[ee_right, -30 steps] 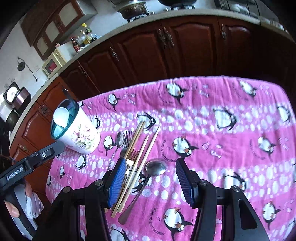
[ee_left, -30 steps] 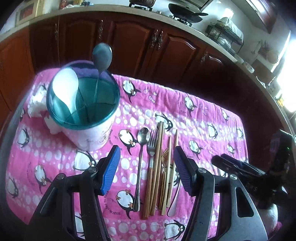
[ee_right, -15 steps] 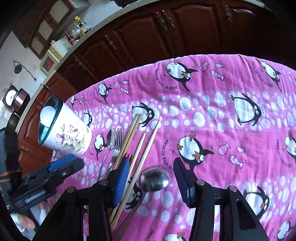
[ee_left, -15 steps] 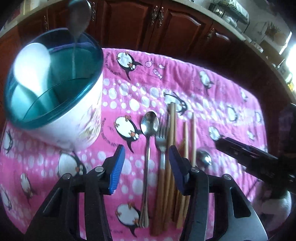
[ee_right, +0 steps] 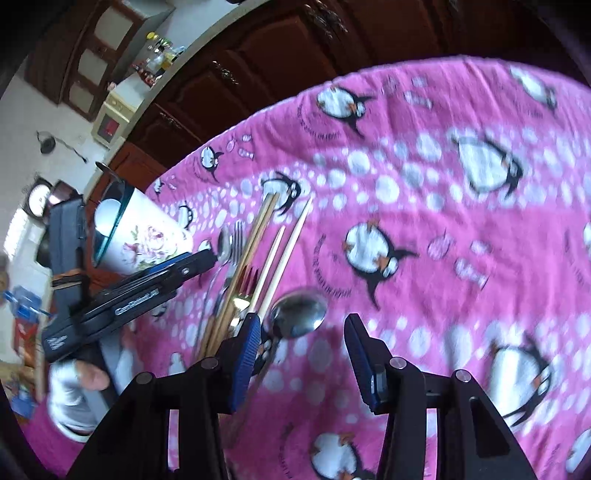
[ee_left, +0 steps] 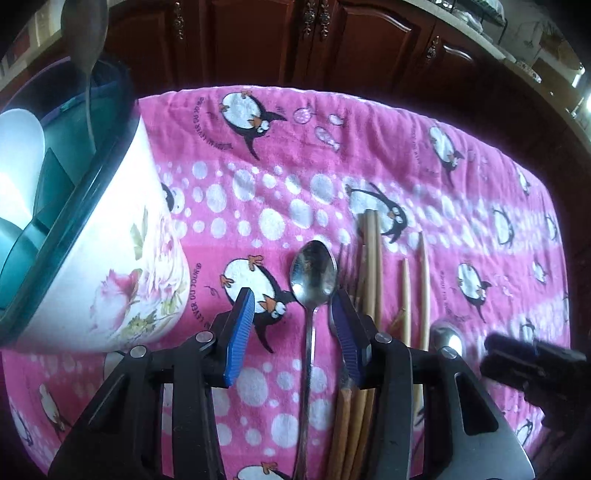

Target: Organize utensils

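L gripper (ee_left: 293, 328) closing round spoon (ee_left: 313, 273)

Dark reddish-brown wood cabinets (ee_left: 369, 40) right behind the table's far edge, raised-panel doors, ornate metal pulls (ee_left: 313, 18). Pale countertop (ee_right: 207, 48) running along the top of them. Table under a pink penguin-print cloth (ee_left: 461, 206) with white dots, far edge curving against the cabinets. Wall cabinets (ee_right: 92, 55) with light inset panels up on a white wall (ee_right: 22, 122), seen from right wrist view. Small cream appliance with a red front (ee_right: 110, 122) on the counter, bottles (ee_right: 159, 59) just beside. Round dial, possibly a clock (ee_right: 38, 197), at the left, blurred. Bright daylight in the upper right corner of left wrist view, dish rack (ee_left: 487, 11) on the counter there.
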### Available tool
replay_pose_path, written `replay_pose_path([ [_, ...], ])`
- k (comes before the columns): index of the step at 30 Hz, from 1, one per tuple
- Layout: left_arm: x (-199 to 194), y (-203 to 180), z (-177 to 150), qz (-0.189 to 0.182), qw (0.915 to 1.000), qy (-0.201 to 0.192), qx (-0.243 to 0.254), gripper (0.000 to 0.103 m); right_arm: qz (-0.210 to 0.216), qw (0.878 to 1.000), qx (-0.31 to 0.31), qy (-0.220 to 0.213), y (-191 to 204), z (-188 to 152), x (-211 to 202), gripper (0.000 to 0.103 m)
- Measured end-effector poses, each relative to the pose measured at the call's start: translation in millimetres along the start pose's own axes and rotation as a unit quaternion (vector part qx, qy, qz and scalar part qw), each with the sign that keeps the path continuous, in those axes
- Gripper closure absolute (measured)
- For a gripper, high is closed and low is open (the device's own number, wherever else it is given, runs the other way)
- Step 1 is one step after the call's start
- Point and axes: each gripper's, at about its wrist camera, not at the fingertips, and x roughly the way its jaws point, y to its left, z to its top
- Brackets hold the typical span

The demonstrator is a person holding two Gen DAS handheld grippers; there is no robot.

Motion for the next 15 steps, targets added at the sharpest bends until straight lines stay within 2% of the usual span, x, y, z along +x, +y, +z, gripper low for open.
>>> replay_pose_path([
  [4,6.3,0.8,2.6,0.006,0.9999,0.008,-0.004,0.060,0.045,0.998,0.041,0.017,-10.2,-7.8,10.8,0.057],
  [10,11.5,5.4,2.8,0.013,0.9998,0.013,-0.008,0.060,0.102,0.989,0.102,-0.009,-27.1,-0.4,22.1,0.057],
  [11,12.7,5.8,4.0,0.013,0.9998,0.012,-0.011,0.060,0.106,0.988,0.107,-0.013,-28.5,1.5,23.7,0.059],
  [15,18.1,8.5,11.2,0.014,0.9997,0.015,-0.015,0.060,0.112,0.986,0.121,-0.020,-36.8,4.3,31.9,0.088],
])
